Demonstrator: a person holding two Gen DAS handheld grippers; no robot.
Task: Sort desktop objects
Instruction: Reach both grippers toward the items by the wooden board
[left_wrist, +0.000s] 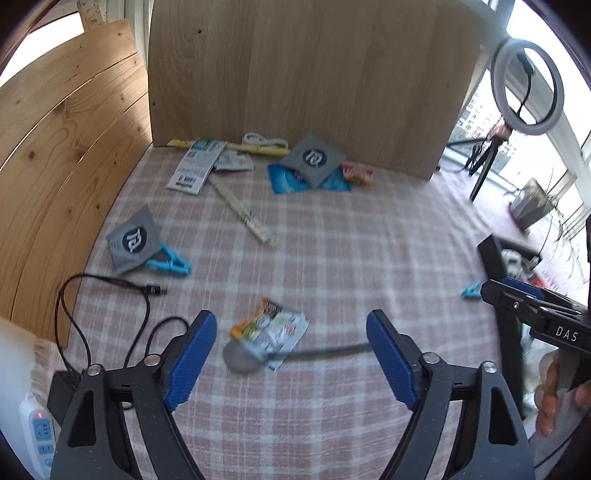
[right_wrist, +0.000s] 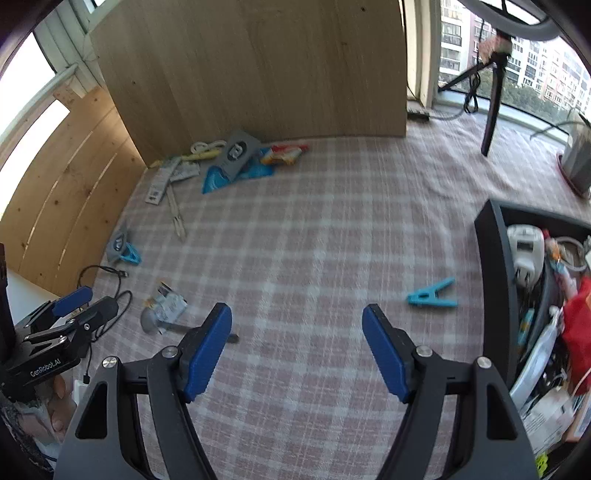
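My left gripper is open and empty, just above a small snack packet lying on a metal spoon on the checked tablecloth. My right gripper is open and empty over bare cloth. A blue clothes peg lies ahead to its right, near a black storage box full of items. A grey pouch with a second blue peg lies at the left. At the back lie another grey pouch, blue packets, a leaflet and a ruler.
A wooden board stands at the back of the table and plank panels close the left side. A black cable and a white power strip sit at the near left. A ring light on a tripod stands at the right.
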